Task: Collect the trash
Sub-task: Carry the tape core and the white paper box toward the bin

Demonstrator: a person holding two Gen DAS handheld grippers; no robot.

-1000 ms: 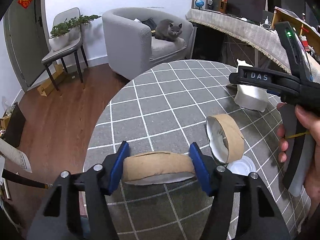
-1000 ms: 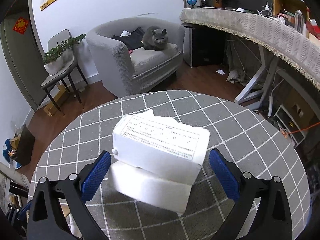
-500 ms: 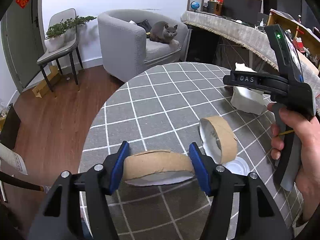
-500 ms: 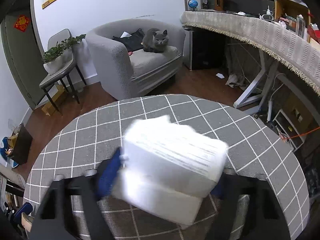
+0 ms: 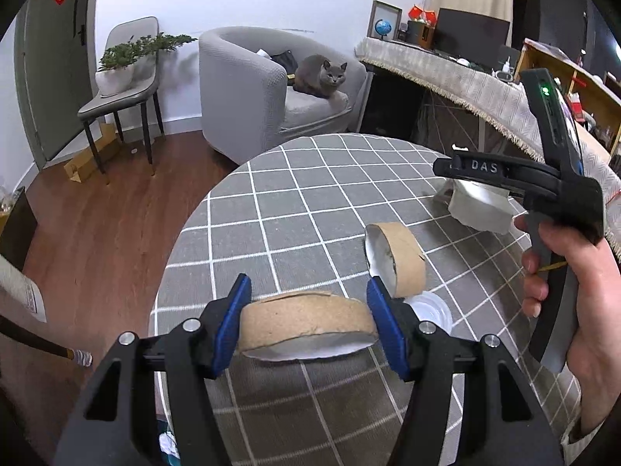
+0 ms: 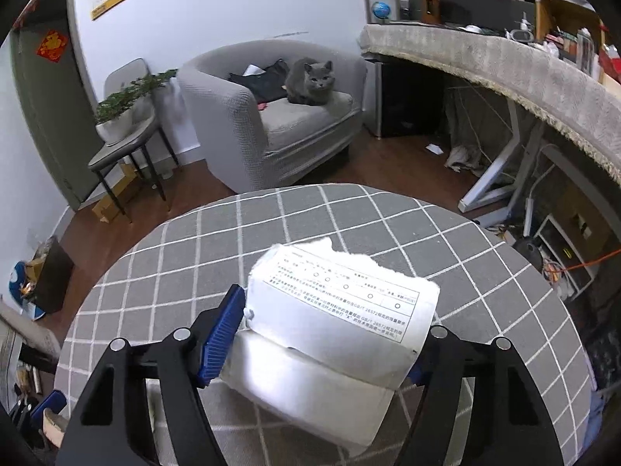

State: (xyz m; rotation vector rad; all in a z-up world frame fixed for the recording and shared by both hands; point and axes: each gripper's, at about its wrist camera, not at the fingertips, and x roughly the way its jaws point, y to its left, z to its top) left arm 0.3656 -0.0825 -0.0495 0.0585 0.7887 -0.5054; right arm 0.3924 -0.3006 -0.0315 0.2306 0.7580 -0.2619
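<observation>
A lived-in home, living room combined with a work corner. A grey cat [image 6: 310, 81] sits on an upholstered armchair [image 6: 248, 116]; a potted plant [image 6: 120, 116] stands on a side chair; a round table [image 6: 271, 225] wears a checked cloth. A long fringed desk [image 6: 504, 66] carries a globe [image 6: 379, 9], a monitor and clutter above wood flooring.

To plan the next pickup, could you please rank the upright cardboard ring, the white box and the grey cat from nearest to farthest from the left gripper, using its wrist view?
1. Upright cardboard ring, just ahead of the left gripper, to the right.
2. White box, farther right on the table.
3. Grey cat, on the armchair beyond the table.
</observation>
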